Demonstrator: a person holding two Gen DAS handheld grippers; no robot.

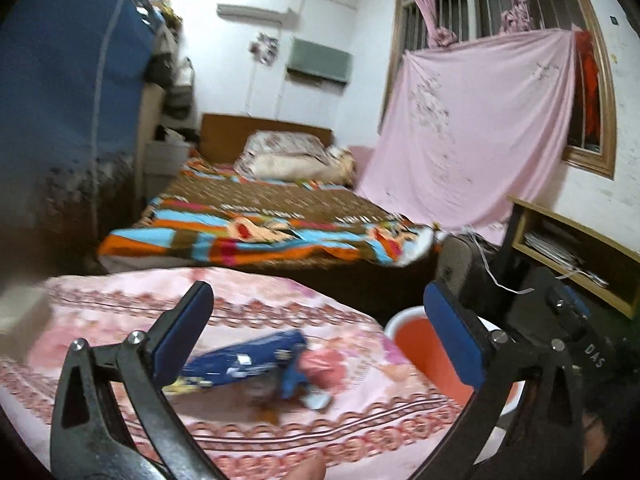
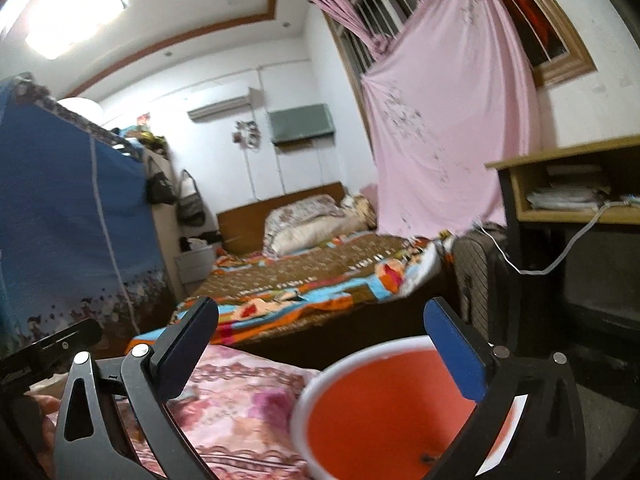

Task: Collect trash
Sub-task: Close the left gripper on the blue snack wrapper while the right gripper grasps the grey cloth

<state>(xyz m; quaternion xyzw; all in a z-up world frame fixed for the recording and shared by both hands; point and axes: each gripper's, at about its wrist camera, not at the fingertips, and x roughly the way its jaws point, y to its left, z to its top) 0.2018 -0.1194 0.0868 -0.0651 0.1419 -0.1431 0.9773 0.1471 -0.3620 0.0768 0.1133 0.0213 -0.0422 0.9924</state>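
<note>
Left tool (image 1: 316, 328) spread wide, empty, above pink floral bedding (image 1: 280, 312). Blue wrapper (image 1: 244, 358) and pink scrap (image 1: 324, 364) lying there, at 6 o'clock. Right tool (image 2: 320, 344) wide, empty, over red bucket (image 2: 384, 412).

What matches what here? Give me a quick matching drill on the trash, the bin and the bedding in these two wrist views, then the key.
Column one:
1. blue crumpled snack wrapper
2. orange plastic bin with a white rim
3. pink sheet
4. striped multicolour blanket

Column two:
A. hangs over the barred window
B. spread on the far bed with the wooden headboard
C. lies on the pink floral bedspread
D. stands beside the near bed, mouth up

Pairs: 1-C, 2-D, 3-A, 4-B
</note>
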